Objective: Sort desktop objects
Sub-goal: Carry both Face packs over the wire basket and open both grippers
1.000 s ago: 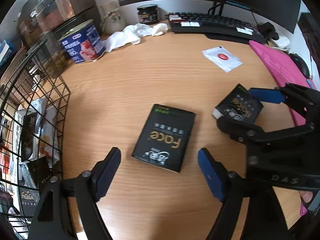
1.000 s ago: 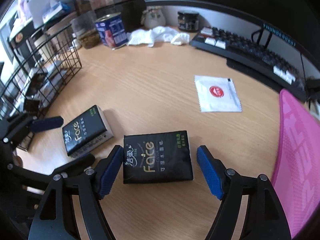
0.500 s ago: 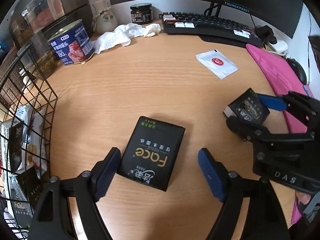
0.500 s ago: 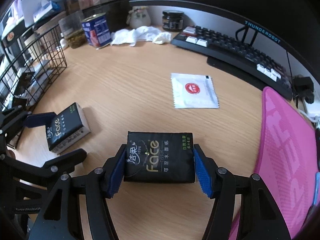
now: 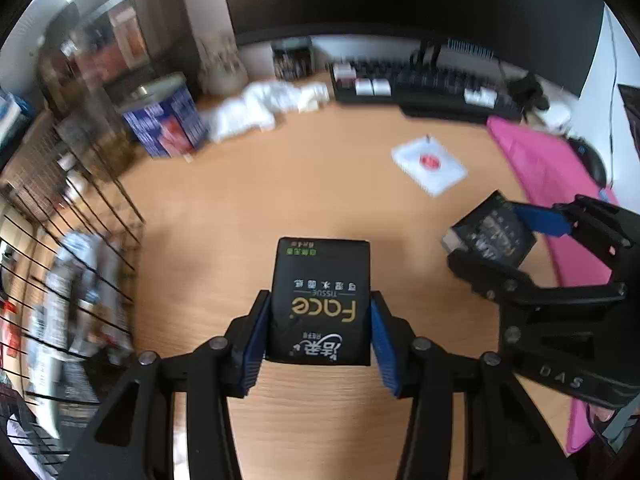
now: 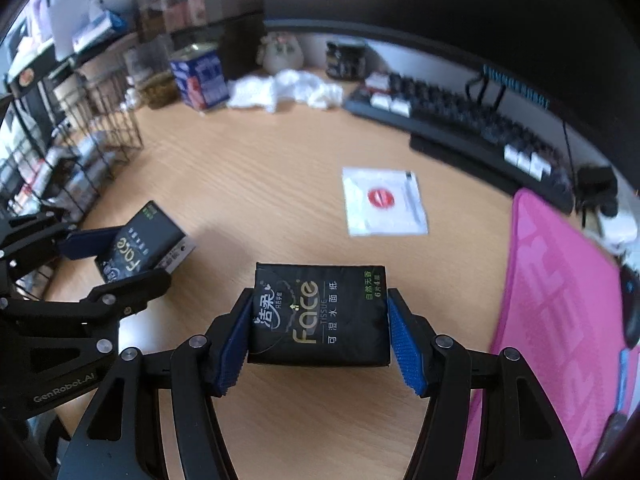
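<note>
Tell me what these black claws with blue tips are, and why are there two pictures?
They are two grabbing tools, one in each of a person's hands. Each carries a camera looking along its fingers, which gives two pictures. The left gripper squeezes a black tissue pack. The right gripper squeezes another tissue pack. On the wooden desk lie a white sachet, a blue tin, a crumpled white cloth, a keyboard and a pink mat. A wire basket stands at the left.
</note>
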Available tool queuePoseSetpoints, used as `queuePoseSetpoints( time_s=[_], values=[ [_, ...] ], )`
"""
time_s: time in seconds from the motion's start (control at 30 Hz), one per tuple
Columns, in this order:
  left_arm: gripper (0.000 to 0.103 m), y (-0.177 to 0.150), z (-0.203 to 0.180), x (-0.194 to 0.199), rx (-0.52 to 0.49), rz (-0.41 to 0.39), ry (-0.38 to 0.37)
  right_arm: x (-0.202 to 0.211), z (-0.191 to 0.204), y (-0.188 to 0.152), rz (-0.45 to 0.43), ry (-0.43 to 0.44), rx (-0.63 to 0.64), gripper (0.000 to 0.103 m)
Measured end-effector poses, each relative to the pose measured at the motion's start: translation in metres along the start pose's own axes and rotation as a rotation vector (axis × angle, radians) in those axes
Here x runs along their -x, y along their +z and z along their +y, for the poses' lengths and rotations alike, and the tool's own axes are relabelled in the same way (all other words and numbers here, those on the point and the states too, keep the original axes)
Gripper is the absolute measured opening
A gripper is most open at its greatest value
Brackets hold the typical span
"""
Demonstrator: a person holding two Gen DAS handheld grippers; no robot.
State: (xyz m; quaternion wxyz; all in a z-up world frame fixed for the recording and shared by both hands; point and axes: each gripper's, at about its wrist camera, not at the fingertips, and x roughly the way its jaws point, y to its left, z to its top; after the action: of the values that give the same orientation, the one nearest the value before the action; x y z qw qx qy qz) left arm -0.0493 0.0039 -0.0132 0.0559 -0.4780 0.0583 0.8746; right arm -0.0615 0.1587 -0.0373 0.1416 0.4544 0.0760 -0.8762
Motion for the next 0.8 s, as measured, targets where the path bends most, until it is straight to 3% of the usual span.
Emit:
queuePoseSetpoints(
  time_s=[0.2, 0.37, 0.6, 0.8],
  values=[
    [0.053, 0.011, 0.051, 0.067, 0.085, -0.135, 0.042, 0.052, 0.039, 0.046, -0.122, 0.037, 0.071, 0.062],
    [0.053, -0.005, 0.125, 0.111, 0.208, -0.196, 0.154, 0.079, 0.114, 0.085, -0.199, 0.127, 0.181, 0.062],
    [0.053, -0.045, 0.221, 0.132, 0.376, -0.171, 0.33, 0.081, 0.239, 0.121, -0.245, 0.278, 0.352, 0.062],
    [0.053, -0.063, 0.256, 0.119, 0.437, -0.152, 0.332, 0.065, 0.29, 0.12, -0.243, 0.302, 0.427, 0.062]
  ],
)
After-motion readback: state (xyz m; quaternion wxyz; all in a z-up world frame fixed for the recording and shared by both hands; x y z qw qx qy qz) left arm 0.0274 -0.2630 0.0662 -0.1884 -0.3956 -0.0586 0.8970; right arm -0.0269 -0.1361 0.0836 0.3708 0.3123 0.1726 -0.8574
